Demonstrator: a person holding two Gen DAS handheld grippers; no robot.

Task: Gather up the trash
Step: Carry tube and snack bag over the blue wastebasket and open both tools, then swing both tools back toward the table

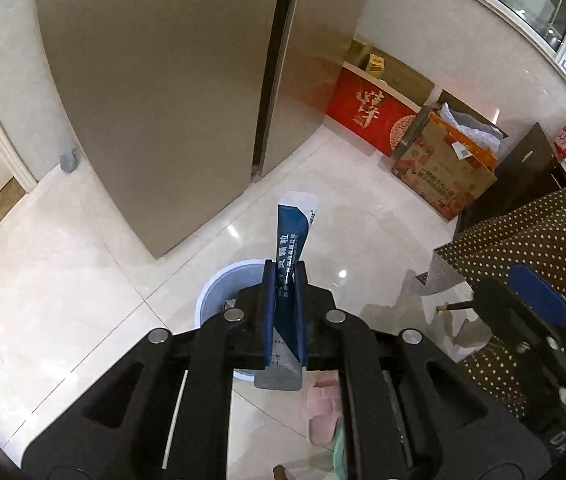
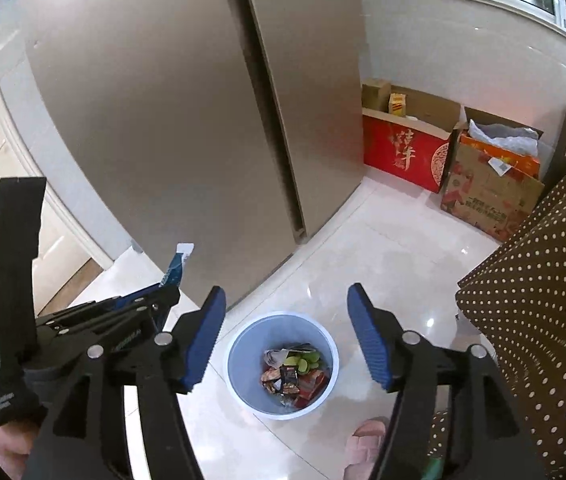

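My left gripper (image 1: 285, 266) is shut on a long blue and white sachet (image 1: 291, 226), which sticks out past its tips and hangs out behind the pads. Beneath it on the floor stands a pale blue trash bin (image 1: 219, 292), partly hidden by the gripper. In the right wrist view the bin (image 2: 239, 344) holds several wrappers and green scraps (image 2: 295, 372). My right gripper (image 2: 287, 336) hangs open above the bin, nothing between its blue pads (image 2: 365, 336). The left gripper (image 2: 163, 294) with the sachet (image 2: 177, 266) shows at the left of that view.
A tall beige fridge (image 2: 187, 120) stands behind the bin. Cardboard boxes, one red (image 2: 403, 156), line the wall at right. A brown polka-dot cloth (image 2: 543, 300) drapes close at right. A pink slipper (image 2: 365, 446) is near the bin on the glossy tiles.
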